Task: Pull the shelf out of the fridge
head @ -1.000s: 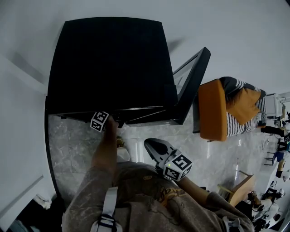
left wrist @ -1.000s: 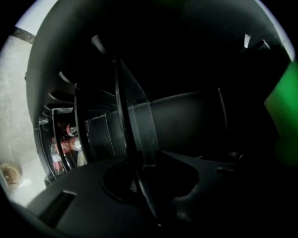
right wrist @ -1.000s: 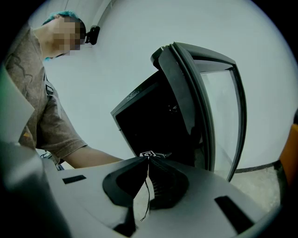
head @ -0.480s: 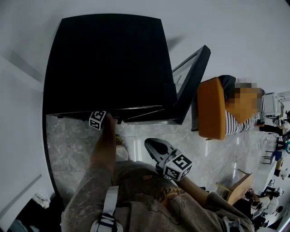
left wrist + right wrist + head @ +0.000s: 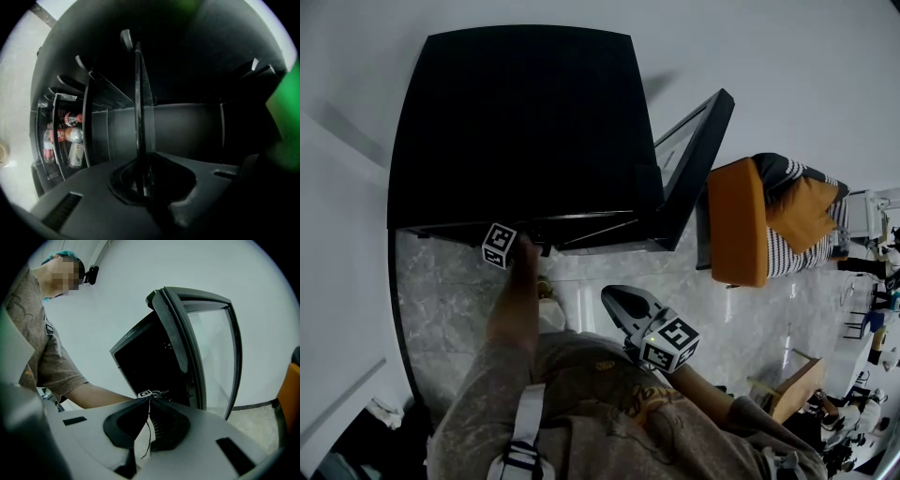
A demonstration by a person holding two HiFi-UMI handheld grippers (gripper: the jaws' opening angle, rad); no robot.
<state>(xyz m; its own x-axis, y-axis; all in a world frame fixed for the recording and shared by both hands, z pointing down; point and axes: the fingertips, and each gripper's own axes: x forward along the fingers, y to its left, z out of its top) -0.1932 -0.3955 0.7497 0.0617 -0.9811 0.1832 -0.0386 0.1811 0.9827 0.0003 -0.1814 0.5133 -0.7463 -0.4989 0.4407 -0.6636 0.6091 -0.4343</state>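
The black fridge (image 5: pixel 516 122) stands open, its glass door (image 5: pixel 694 169) swung to the right. My left gripper (image 5: pixel 525 247) reaches into the front opening, and the fridge top hides its jaws in the head view. In the left gripper view the thin glass shelf (image 5: pixel 138 108) runs edge-on straight between the jaws of the left gripper (image 5: pixel 143 180), which are closing on its front edge. My right gripper (image 5: pixel 623 305) hangs shut and holding nothing in front of my chest, well clear of the fridge (image 5: pixel 145 362). Its tips (image 5: pixel 149 398) meet.
Other shelves and several bottles (image 5: pixel 70 136) show deeper inside the fridge. An orange chair with a striped cushion (image 5: pixel 741 225) stands right of the door. Marble floor (image 5: pixel 450 300) lies in front, with a white wall behind. Furniture clutters the far right (image 5: pixel 797 384).
The left gripper stays at the fridge's front opening, shifted only slightly. The right gripper has not moved.
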